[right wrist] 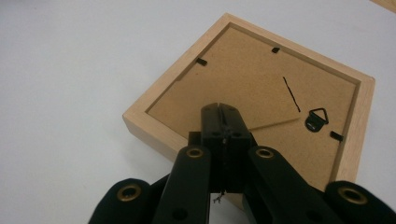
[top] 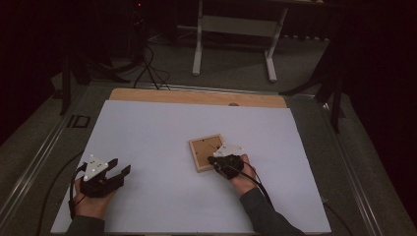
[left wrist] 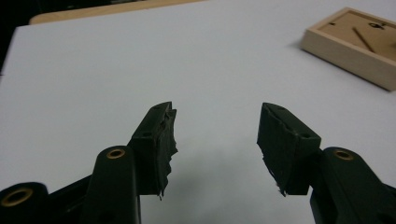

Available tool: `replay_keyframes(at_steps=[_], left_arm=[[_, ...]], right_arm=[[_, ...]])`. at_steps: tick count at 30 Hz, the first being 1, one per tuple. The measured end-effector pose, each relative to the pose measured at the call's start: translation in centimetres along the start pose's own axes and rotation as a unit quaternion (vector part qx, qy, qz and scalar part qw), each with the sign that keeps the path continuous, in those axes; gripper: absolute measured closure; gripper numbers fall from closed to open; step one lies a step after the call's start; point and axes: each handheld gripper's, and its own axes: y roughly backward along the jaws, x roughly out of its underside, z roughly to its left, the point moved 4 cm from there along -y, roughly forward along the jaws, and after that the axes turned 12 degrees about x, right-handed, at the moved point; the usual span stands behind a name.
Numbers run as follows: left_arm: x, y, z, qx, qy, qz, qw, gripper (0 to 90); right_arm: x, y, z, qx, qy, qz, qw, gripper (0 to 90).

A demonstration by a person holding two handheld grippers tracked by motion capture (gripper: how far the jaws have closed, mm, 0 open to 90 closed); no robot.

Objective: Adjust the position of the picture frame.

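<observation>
A light wooden picture frame lies face down on the white tabletop, its brown backing board up. A small black hanging ring and black clips sit on the board. My right gripper is at the frame's near corner, jaws pressed together, and its tips rest over the backing board with nothing seen between them. My left gripper is at the near left of the table, open and holding nothing. In the left gripper view it points across bare table, with the frame off to the upper right.
A strip of bare wood runs along the table's far edge. Beyond it stand white desk legs and dark cables on the grey floor. Metal rails flank the table.
</observation>
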Motion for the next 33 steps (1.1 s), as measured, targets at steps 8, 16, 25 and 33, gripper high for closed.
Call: replay_keyframes(at_steps=[8, 16, 25, 33], left_arm=[[-0.4, -1.7, -2.1, 0.028, -0.027, 0.016, 0.9991, 45.8], [-1.0, -2.6, -3.2, 0.046, -0.031, 0.013, 0.9984, 45.8], [-1.6, -4.8, -5.1, 0.07, -0.052, 0.028, 0.9958, 45.7], [-1.8, -6.8, -6.3, 0.087, -0.063, 0.042, 0.9933, 45.8]], right_arm=[[-1.1, -0.8, 1.8, -0.012, 0.006, -0.006, 0.9999, 89.7], [-2.1, -1.4, 3.7, -0.03, 0.019, -0.009, 0.9993, 89.7], [-2.9, -1.8, 5.1, -0.045, 0.029, -0.011, 0.9985, 89.7], [-3.0, -1.7, 5.1, -0.054, 0.045, -0.01, 0.9975, 89.4]])
